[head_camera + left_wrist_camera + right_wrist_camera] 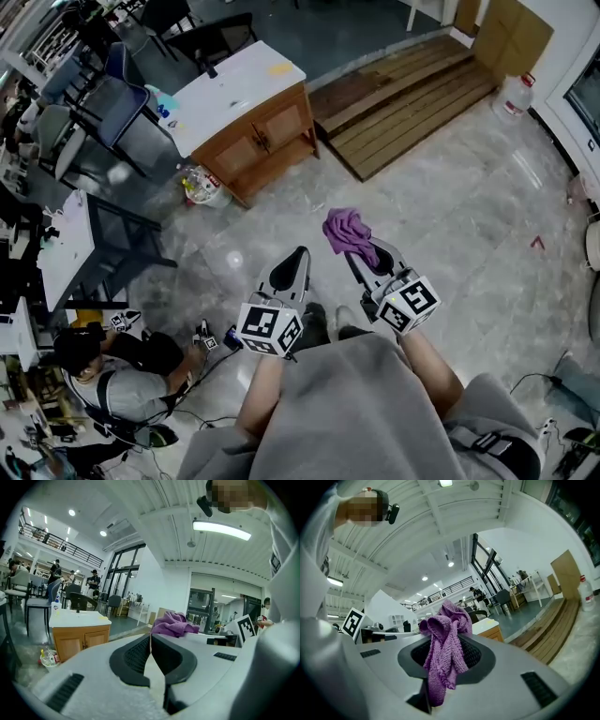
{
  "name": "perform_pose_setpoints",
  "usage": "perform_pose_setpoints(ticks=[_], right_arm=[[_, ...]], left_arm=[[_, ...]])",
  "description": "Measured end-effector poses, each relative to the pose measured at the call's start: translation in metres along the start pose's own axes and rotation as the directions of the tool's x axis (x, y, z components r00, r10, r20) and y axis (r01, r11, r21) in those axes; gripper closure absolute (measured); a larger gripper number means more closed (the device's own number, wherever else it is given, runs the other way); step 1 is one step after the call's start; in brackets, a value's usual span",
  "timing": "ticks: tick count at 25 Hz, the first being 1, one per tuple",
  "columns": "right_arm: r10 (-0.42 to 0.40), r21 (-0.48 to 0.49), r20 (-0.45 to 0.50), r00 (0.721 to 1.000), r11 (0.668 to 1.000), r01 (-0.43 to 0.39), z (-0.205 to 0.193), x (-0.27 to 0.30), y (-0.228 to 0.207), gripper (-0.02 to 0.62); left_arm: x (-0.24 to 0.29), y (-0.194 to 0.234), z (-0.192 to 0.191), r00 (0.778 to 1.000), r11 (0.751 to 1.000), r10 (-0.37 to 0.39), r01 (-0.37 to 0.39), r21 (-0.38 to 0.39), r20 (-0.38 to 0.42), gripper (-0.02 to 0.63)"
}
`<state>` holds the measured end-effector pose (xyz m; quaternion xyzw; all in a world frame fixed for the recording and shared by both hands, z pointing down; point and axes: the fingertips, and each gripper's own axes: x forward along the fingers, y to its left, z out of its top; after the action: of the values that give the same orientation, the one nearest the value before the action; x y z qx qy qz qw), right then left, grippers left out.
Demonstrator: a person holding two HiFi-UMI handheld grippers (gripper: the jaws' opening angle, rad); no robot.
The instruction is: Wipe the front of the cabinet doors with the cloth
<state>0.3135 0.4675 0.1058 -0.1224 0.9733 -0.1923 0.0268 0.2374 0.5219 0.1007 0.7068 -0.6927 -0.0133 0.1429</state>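
Two grippers hang low in the head view, over the person's lap. The left gripper (298, 255) has its jaws pressed together with nothing between them. The right gripper (440, 667) is clamped on the purple cloth (443, 660), which bunches up past the jaw tips and trails down between the pads.

Beyond them lies bare pale floor, and well apart, at upper left of centre in the head view, stands the wooden cabinet (246, 141) with its white top. Its two doors (269, 134) face the lower right of the frame. A bag of litter (199, 186) sits just beside its lower left corner, and a wooden platform (403, 98) lies at upper right.

The step in hand looks like the approach, with no wiping begun. To do it well, the right gripper should reach the doors with the bunched end of the cloth leading, so that fabric and not the hard jaw tips meets the wood. The clamp should be firm enough that dragging does not pull the cloth out. Overlapping strokes across each door would cover it, and the handles near the middle seam could snag the loose tail. The shut left gripper is best held aside.
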Motion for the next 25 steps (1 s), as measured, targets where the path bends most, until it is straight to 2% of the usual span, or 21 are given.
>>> perform_pose_setpoints(ticks=[4, 12, 25], right_arm=[[0.003, 0.001, -0.012, 1.0, 1.0, -0.003, -0.004, 0.02, -0.008, 0.508], [-0.02, -0.002, -0.008, 1.0, 1.0, 0.02, 0.002, 0.076, -0.03, 0.508], [-0.074, 0.019, -0.013, 0.997, 0.997, 0.074, -0.001, 0.185, -0.047, 0.506]], left_arm=[[0.013, 0.02, 0.004, 1.0, 1.0, 0.009, -0.008, -0.008, 0.012, 0.591], [0.051, 0.067, 0.014, 1.0, 1.0, -0.021, 0.021, -0.008, 0.002, 0.591], [0.088, 0.169, 0.032, 0.998, 0.998, -0.056, 0.055, -0.03, -0.021, 0.591]])
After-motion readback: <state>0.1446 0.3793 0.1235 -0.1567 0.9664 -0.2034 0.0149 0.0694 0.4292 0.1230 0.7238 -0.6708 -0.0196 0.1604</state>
